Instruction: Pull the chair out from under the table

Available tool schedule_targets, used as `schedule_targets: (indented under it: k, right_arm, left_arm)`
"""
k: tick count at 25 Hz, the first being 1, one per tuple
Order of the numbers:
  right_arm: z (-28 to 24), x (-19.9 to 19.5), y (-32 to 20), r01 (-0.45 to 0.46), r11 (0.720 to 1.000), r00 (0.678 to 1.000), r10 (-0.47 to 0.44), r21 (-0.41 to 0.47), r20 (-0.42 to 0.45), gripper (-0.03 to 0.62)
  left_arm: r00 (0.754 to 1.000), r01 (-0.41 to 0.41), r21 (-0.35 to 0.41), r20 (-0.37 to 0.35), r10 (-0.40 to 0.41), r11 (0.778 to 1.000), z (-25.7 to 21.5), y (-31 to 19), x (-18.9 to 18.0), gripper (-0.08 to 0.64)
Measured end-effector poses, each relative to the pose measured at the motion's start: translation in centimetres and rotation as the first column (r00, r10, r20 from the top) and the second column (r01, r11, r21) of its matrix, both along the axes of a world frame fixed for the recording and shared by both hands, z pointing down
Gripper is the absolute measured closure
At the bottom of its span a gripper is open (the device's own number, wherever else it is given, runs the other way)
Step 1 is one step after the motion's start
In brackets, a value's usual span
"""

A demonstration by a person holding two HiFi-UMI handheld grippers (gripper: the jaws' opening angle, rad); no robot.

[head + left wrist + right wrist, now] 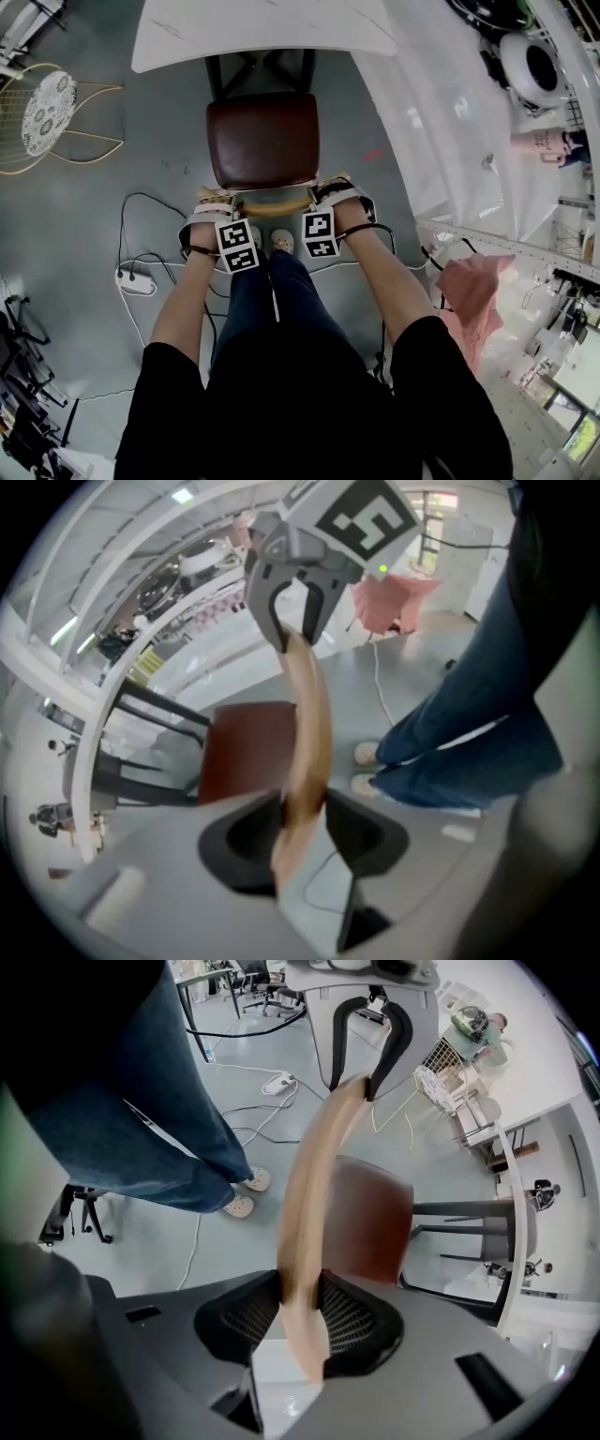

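Chair (262, 139) with brown padded seat, drawn up to the near edge of the white table (262, 33); seat clear of the tabletop, dark front frame reaching beneath it. Left gripper (217, 199) clamped on the curved wooden back rail (274, 202) toward its left end; right gripper (328, 192) clamped likewise toward the right end, pads pressed against both faces of the rail in each gripper view. Judged stiff throughout: rigid wood on a dark metal frame, with no give expected under the jaws. Judged moderately heavy, more likely to drag than glide over the smooth grey floor (112, 169), and prone to swing round if drawn harder from one side. Smooth, rounded rail, hence some risk of sliding along the pads; best taken as here, at two points either side of centre, and drawn straight back toward the feet (272, 242). Power strip (136, 279) and loose cables on the floor near the person's left leg: a possible snag for the rear legs. No container seen near the chair, so no contents to record.
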State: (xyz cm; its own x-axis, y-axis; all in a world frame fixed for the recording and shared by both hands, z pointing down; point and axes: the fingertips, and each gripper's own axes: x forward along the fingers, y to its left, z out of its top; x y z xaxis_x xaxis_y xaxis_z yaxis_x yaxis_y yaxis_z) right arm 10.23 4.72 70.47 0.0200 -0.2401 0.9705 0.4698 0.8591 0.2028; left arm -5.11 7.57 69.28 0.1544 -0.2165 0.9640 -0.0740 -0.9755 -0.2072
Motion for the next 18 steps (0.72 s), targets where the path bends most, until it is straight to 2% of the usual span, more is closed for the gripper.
schedule_targets:
  k: [11,18]
  right_arm:
    - [-0.3,0.9,4.7,-0.009,0.999,0.998,0.011,-0.043,0.058,0.453]
    - [-0.1,1.1,7.9,-0.05,0.998,0.998,0.052,-0.04,0.04,0.453]
  left_arm:
    - [1.0,0.022,-0.036,0.013,-0.021,0.999,-0.2,4.6,0.9,0.407]
    - [1.0,0.001,-0.036,-0.001,-0.001,0.999,-0.1,7.5,1.0,0.407]
